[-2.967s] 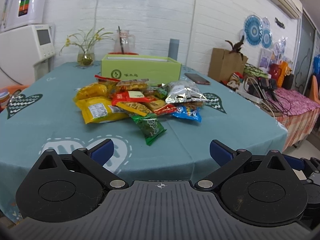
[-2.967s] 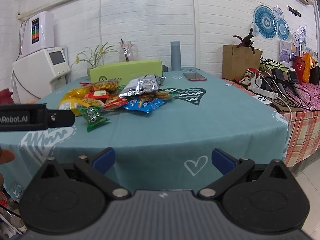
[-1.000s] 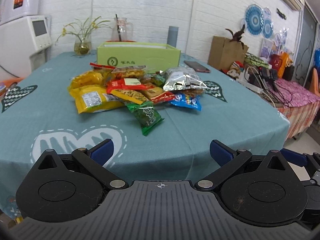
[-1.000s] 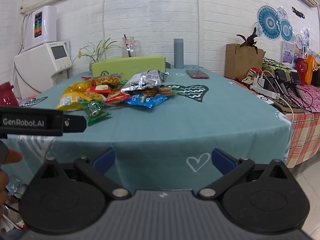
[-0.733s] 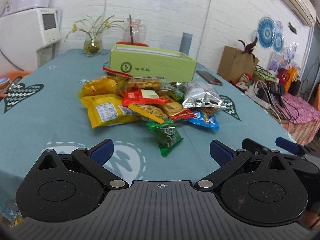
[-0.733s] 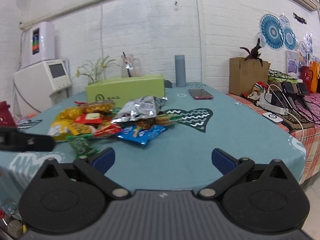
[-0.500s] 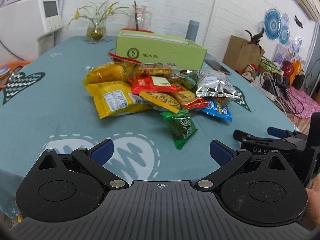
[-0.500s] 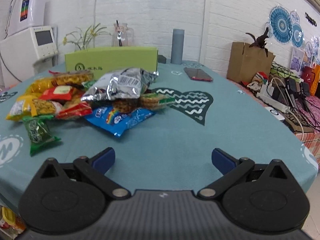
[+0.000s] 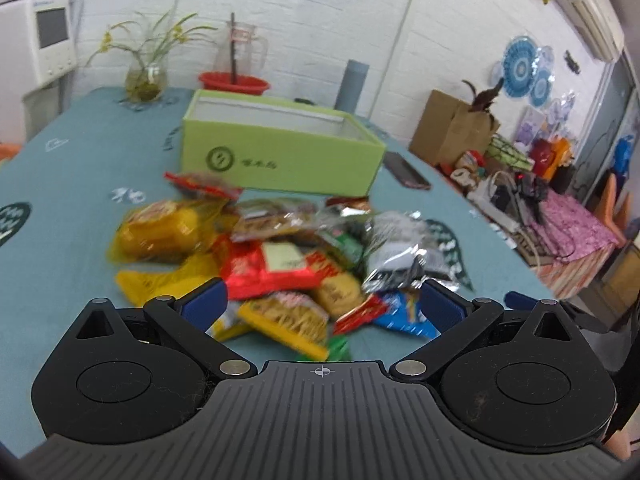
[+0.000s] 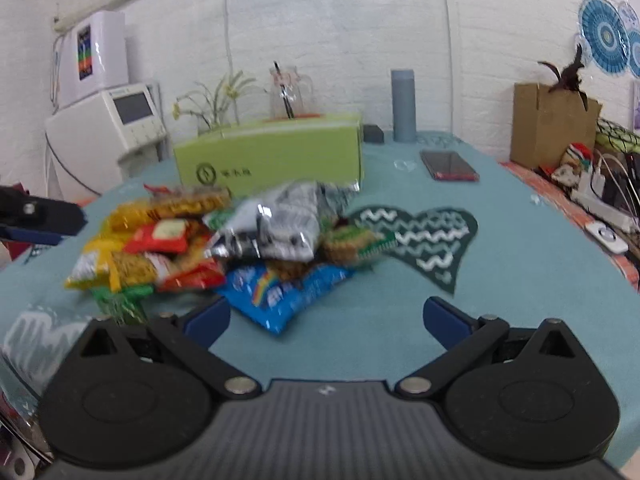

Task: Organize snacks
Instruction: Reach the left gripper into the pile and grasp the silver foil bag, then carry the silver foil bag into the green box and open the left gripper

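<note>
A pile of snack packets [image 9: 276, 260] lies on the teal tablecloth [image 9: 72, 184] in front of an open light-green box [image 9: 280, 152]. The pile holds yellow, red, green, silver [image 9: 400, 256] and blue [image 9: 404, 316] packets. My left gripper [image 9: 320, 306] is open and empty, low over the near edge of the pile. In the right wrist view the pile [image 10: 224, 240] and the box [image 10: 272, 156] lie ahead. My right gripper [image 10: 326, 320] is open and empty, just short of the blue packet [image 10: 280, 292]. The left gripper's tip [image 10: 44, 218] shows at the left edge.
A phone [image 10: 448, 166] lies on the cloth right of the box. Behind the box stand a grey cylinder [image 10: 403, 106], a glass jug [image 9: 240, 54], a red bowl [image 9: 234, 82] and a plant vase [image 9: 146, 80]. A side table with cables [image 9: 520, 200] is at the right.
Both grippers have moved forward over the table towards the snack pile, which is now much nearer in both views. Both stay open and empty.
</note>
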